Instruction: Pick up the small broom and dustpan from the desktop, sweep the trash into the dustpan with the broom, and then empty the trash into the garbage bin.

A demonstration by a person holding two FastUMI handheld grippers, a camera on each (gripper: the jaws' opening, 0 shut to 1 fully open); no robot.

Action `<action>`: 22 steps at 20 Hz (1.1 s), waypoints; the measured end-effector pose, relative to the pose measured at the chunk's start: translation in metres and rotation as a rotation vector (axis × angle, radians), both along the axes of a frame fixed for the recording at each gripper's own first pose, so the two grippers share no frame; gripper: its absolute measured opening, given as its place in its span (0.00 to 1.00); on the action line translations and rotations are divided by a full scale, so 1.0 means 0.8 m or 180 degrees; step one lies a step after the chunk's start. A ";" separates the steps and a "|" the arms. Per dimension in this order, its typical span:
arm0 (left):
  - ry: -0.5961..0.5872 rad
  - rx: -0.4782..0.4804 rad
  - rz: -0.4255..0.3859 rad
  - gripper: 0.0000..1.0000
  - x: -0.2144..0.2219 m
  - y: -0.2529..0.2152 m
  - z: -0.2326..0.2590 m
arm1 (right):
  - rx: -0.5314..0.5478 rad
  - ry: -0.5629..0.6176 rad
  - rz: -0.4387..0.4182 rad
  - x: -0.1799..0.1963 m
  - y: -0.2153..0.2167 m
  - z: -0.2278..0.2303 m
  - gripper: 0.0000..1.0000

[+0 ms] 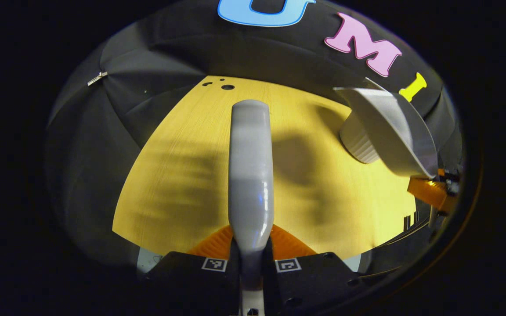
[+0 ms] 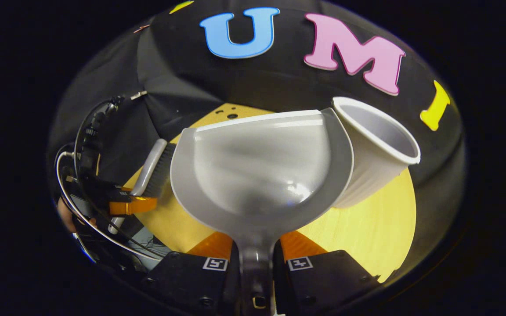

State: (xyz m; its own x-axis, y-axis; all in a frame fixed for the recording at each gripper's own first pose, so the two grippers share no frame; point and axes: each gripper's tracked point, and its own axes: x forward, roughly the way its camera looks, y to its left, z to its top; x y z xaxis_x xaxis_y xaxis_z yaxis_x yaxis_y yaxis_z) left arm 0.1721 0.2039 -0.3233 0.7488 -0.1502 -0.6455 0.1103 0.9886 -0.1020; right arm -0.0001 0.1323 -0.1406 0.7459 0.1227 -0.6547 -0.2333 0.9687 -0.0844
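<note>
My left gripper (image 1: 251,239) is shut on the grey handle of the small broom (image 1: 251,166), which points forward above the wooden desktop (image 1: 182,175). In the right gripper view the broom (image 2: 149,169) shows dark bristles, with the left gripper (image 2: 132,205) at its lower end. My right gripper (image 2: 255,245) is shut on the stem of the grey dustpan (image 2: 262,166), held above the desk; its scoop looks bare inside. The white ribbed garbage bin (image 2: 376,145) stands just right of the pan, mouth visible. In the left gripper view the dustpan (image 1: 393,131) overlaps the bin (image 1: 358,142), with the right gripper (image 1: 433,193) below it.
Small holes (image 1: 226,87) mark the desktop's far edge, near the black cloth wall. A hand (image 2: 66,215) and looping cables (image 2: 86,145) sit behind the left gripper. Broad shadows lie across the wood.
</note>
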 end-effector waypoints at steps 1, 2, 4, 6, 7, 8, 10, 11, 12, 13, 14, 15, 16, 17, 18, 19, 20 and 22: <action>0.0056 0.0047 -0.0038 0.29 0.004 0.002 -0.010 | 0.0046 0.0124 -0.0070 -0.008 0.003 -0.018 0.34; 0.0130 0.0087 -0.0076 0.25 0.007 0.001 -0.021 | 0.0082 0.0246 -0.0138 -0.016 0.003 -0.031 0.34; 0.0245 0.0176 -0.0140 0.26 0.009 -0.001 -0.035 | 0.0075 0.0459 -0.0218 -0.030 0.003 -0.069 0.34; 0.0301 0.0258 -0.0240 0.26 0.008 -0.004 -0.040 | 0.0006 0.0586 -0.0263 -0.034 -0.006 -0.096 0.35; 0.0331 0.0299 -0.0271 0.26 0.010 -0.003 -0.043 | 0.0011 0.0634 -0.0301 -0.034 -0.009 -0.109 0.35; 0.0374 0.0339 -0.0285 0.29 0.012 -0.003 -0.046 | 0.0028 0.0688 -0.0376 -0.035 -0.010 -0.124 0.35; 0.0481 0.0421 -0.0308 0.29 0.026 -0.012 -0.058 | 0.0126 0.0806 -0.0584 -0.032 -0.018 -0.144 0.35; 0.0538 0.0469 -0.0320 0.30 0.037 -0.018 -0.070 | 0.0149 0.0863 -0.0680 -0.031 -0.023 -0.152 0.35; 0.0571 0.0503 -0.0333 0.27 0.044 -0.020 -0.075 | 0.0140 0.0903 -0.0760 -0.032 -0.030 -0.160 0.35; 0.0605 0.0539 -0.0337 0.27 0.046 -0.019 -0.079 | 0.0126 0.0918 -0.0819 -0.033 -0.037 -0.164 0.35; 0.0637 0.0576 -0.0326 0.27 0.048 -0.018 -0.081 | 0.0129 0.0933 -0.0876 -0.037 -0.042 -0.171 0.35; 0.0671 0.0611 -0.0317 0.27 0.046 -0.018 -0.083 | 0.0160 0.0949 -0.0921 -0.036 -0.042 -0.173 0.34; 0.0705 0.0636 -0.0327 0.27 0.044 -0.017 -0.085 | 0.0211 0.0970 -0.0971 -0.035 -0.041 -0.175 0.34; 0.0738 0.0659 -0.0335 0.27 0.045 -0.015 -0.086 | 0.0262 0.0994 -0.1013 -0.035 -0.042 -0.178 0.35; 0.0776 0.0683 -0.0340 0.28 0.045 -0.014 -0.089 | 0.0298 0.1020 -0.1043 -0.036 -0.044 -0.183 0.35; 0.0812 0.0702 -0.0334 0.28 0.046 -0.014 -0.093 | 0.0326 0.1047 -0.1057 -0.036 -0.045 -0.185 0.35; 0.0820 0.0714 -0.0334 0.28 0.048 -0.014 -0.093 | 0.0389 0.1062 -0.1070 -0.038 -0.042 -0.187 0.35; 0.0828 0.0754 -0.0345 0.29 0.047 -0.014 -0.095 | 0.0463 0.1085 -0.1104 -0.038 -0.043 -0.190 0.36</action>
State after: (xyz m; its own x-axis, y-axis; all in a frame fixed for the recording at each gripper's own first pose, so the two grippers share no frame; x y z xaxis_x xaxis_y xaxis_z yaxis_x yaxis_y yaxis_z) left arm 0.2100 0.1924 -0.3996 0.5431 -0.0432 -0.8386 0.2162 0.9722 0.0899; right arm -0.0307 0.0979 -0.2928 0.5056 0.0138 -0.8626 0.1133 0.9901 0.0823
